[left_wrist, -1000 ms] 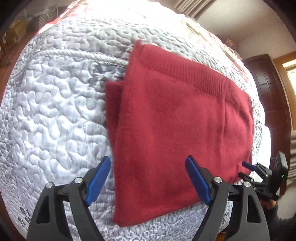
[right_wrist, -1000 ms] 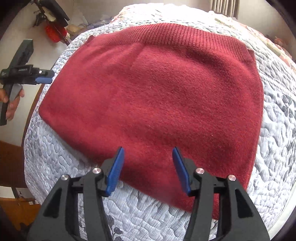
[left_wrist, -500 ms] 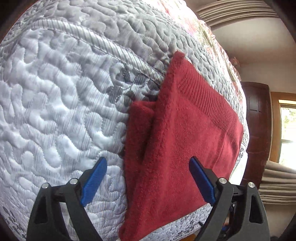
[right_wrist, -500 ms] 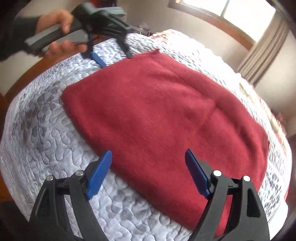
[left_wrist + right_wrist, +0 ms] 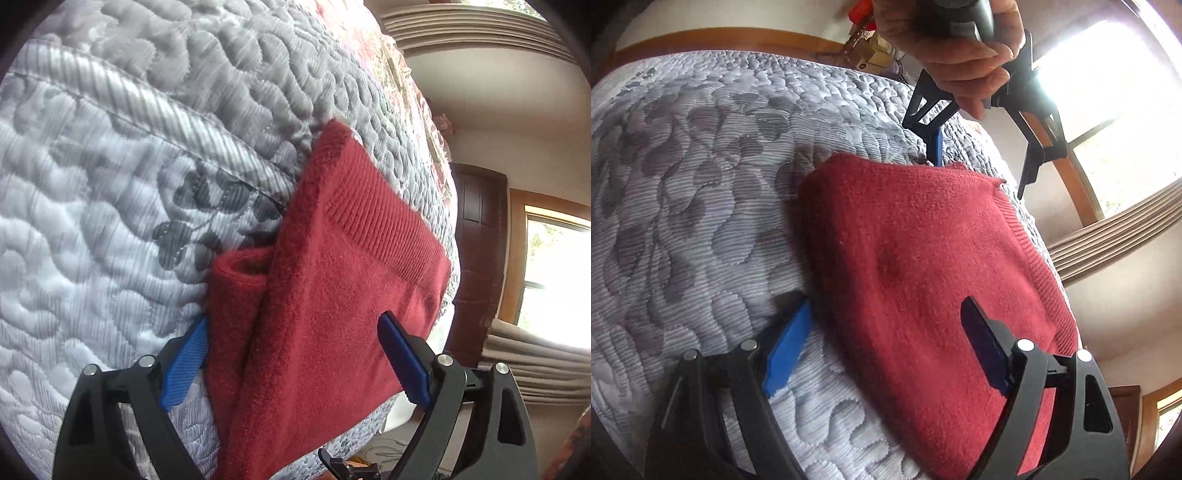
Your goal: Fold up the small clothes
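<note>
A dark red knit garment [image 5: 332,302] with a ribbed hem lies folded flat on a grey quilted bedspread [image 5: 110,184]. A tucked layer [image 5: 236,295] sticks out along its left side. My left gripper [image 5: 295,363] is open and low, its blue pads [image 5: 184,369] straddling the garment's near edge. In the right wrist view the garment [image 5: 923,277] fills the middle, and my right gripper [image 5: 886,350] is open across its near edge. The left gripper [image 5: 982,162], held by a hand [image 5: 960,55], stands open at the garment's far corner.
The bedspread [image 5: 683,184] curves away on all sides, with a wooden bed frame [image 5: 720,37] behind it. A dark wooden door [image 5: 476,258], a bright window [image 5: 554,277] and curtains [image 5: 535,369] lie beyond the bed's right edge. Small red items [image 5: 862,11] sit past the frame.
Both grippers have dropped lower and closer to the garment, each now straddling an edge. The left gripper has moved to the garment's far corner as seen from the right wrist.
</note>
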`<state>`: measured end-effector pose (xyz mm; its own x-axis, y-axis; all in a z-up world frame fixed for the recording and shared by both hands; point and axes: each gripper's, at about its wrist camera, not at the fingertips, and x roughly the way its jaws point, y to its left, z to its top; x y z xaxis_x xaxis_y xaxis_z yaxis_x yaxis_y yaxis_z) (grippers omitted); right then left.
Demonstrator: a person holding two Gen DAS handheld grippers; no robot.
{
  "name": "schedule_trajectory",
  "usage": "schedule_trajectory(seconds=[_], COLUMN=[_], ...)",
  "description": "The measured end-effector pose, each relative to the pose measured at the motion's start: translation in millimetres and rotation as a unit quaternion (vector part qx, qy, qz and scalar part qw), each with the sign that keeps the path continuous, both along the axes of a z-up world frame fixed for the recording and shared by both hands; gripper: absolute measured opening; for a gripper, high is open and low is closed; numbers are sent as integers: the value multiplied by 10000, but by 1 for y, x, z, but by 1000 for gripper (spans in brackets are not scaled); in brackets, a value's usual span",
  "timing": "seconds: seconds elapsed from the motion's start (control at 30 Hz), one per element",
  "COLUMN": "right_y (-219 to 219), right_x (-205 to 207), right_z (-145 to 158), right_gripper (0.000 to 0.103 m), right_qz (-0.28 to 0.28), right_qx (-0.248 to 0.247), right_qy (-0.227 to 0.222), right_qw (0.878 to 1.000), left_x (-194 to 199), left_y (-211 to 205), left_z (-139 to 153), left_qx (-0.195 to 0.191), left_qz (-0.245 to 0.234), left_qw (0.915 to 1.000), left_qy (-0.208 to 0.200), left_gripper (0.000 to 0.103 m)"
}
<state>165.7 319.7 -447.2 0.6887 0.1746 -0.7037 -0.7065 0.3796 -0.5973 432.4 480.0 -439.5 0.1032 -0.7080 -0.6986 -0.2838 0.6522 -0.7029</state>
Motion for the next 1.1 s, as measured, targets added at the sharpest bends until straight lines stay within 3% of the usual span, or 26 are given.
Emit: schedule_trajectory(seconds=[0.2, 0.3, 0.37, 0.4, 0.43, 0.57, 0.63, 0.83, 1.1], right_y=[34, 48, 52, 55, 55, 53, 53, 46, 14], right_x=[25, 34, 36, 35, 35, 35, 40, 52, 60], right_z=[4, 4, 4, 4, 5, 9, 14, 53, 114], right_gripper=[80, 78, 68, 61, 52, 42, 31, 18, 15], right_qz=[-255, -402, -415, -429, -444, -575, -648, -995, -1488], right_qx=[149, 249, 272, 302, 352, 469, 597, 908, 1408], right_qy=[-366, -201, -59, 30, 154, 469, 654, 1026, 1413], right_qw=[9989, 9987, 9988, 9986, 9983, 9961, 9940, 9856, 9685], left_x=[7, 6, 7, 5, 5, 0, 0, -1, -1], left_y=[-7, -8, -5, 0, 2, 5, 2, -8, -37], left_z=[-7, -7, -10, -11, -12, -13, -8, 28, 96], left_qx=[98, 247, 292, 341, 376, 340, 405, 478, 794], left_qz=[-208, -240, -204, -195, -190, -109, -106, -36, -80], left_qw=[9997, 9994, 9993, 9992, 9990, 9992, 9990, 9988, 9968], left_qy=[39, 16, 80, 118, 148, 197, 161, 65, -85], left_gripper=[88, 76, 62, 48, 42, 30, 23, 18, 17])
